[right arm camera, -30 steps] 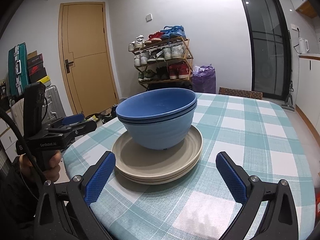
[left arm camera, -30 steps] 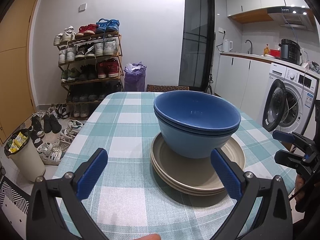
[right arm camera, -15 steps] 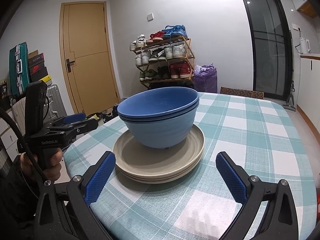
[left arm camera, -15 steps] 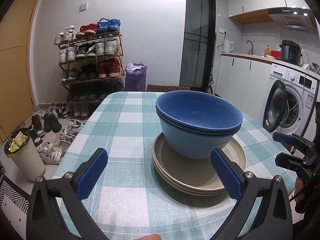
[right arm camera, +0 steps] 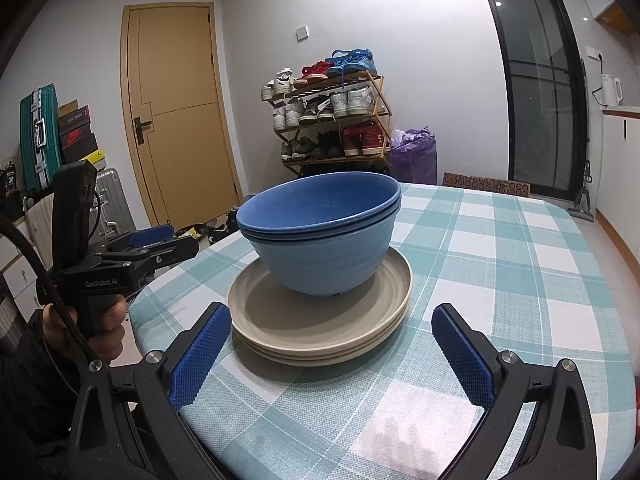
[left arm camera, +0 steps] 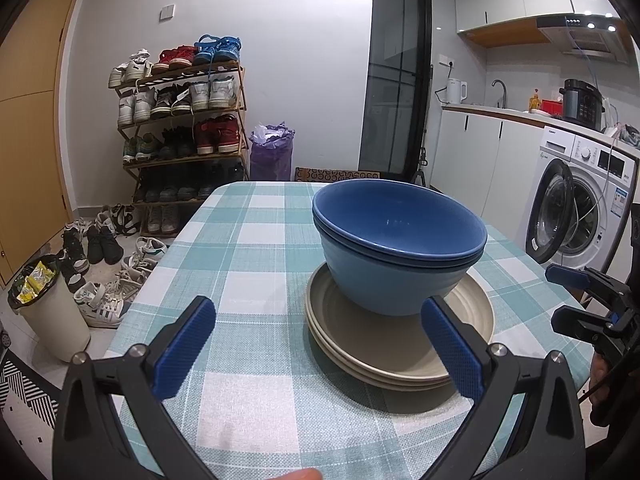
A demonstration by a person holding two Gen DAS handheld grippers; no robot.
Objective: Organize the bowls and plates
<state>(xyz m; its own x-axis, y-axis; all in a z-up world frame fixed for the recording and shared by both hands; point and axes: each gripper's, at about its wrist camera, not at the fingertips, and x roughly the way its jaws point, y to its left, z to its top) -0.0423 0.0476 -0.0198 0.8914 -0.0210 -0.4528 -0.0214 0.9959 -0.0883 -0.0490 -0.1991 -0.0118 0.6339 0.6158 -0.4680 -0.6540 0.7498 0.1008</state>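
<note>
On the checked tabletop point(left arm camera: 256, 364), a stack is seen: two blue bowls point(left arm camera: 400, 248) nested one inside the other, set on a pile of beige plates point(left arm camera: 360, 344) that looks to be three deep. Relative to that stack, the left gripper point(left arm camera: 320, 344) is held back near the table's edge, its fingers point(left arm camera: 186, 346) spread wide with nothing between them; one blue pad is seen in front of the plates' rim in the left wrist view, but contact is not shown. The right gripper point(right arm camera: 332, 352) is likewise held short of the stack, fingers point(right arm camera: 460, 354) wide apart and empty, the plates lying just beyond the gap between them. Each gripper is also caught from the other's camera, off to the side of the stack and apart from it. Compared with the frames from a second and half a second ago, very little is altered: the stack is unmoved on the cloth, the fingers are as far open as before, and only a slight drift of both cameras is noticed, the stack sliding a touch sideways in view. From this it is judged that the stacking is finished, or nearly so, with the bowls gathered on the plates and both grippers released; whether a further move of the whole stack is intended cannot be told. The shoe rack point(left arm camera: 180, 128) beyond the stack is not involved.
</note>
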